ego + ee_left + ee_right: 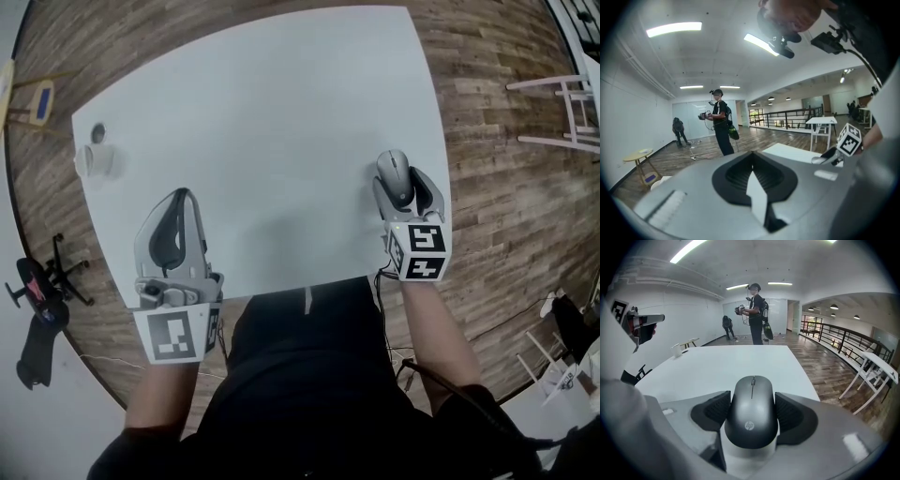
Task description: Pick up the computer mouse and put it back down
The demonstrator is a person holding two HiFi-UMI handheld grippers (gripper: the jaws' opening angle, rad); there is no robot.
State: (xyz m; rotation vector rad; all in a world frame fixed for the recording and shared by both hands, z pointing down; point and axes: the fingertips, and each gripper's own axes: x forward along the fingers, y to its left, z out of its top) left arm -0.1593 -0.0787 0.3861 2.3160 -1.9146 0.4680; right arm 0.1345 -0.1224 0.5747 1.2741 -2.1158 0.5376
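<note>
A dark grey oval computer mouse (pixel 751 411) is clamped by its sides in the right gripper (pixel 402 186) at the table's (pixel 262 122) three-o'clock edge, long axis six-to-twelve, wheel toward twelve. The left gripper (pixel 187 194) is closed, empty.

My tally, kind by kind

I hold two grey hand-held grippers, the left hand-held gripper (pixel 181 199) and the right hand-held gripper (pixel 403 187). I count one white rectangular table (pixel 272 122), one dark grey plastic computer mouse (pixel 394 171), one white cylindrical cup (pixel 97 159), one round yellow side table (pixel 640 157), one black wheeled office chair (pixel 42 281), and two people, a standing person (pixel 755 310) and a stooping person (pixel 727 326).
</note>
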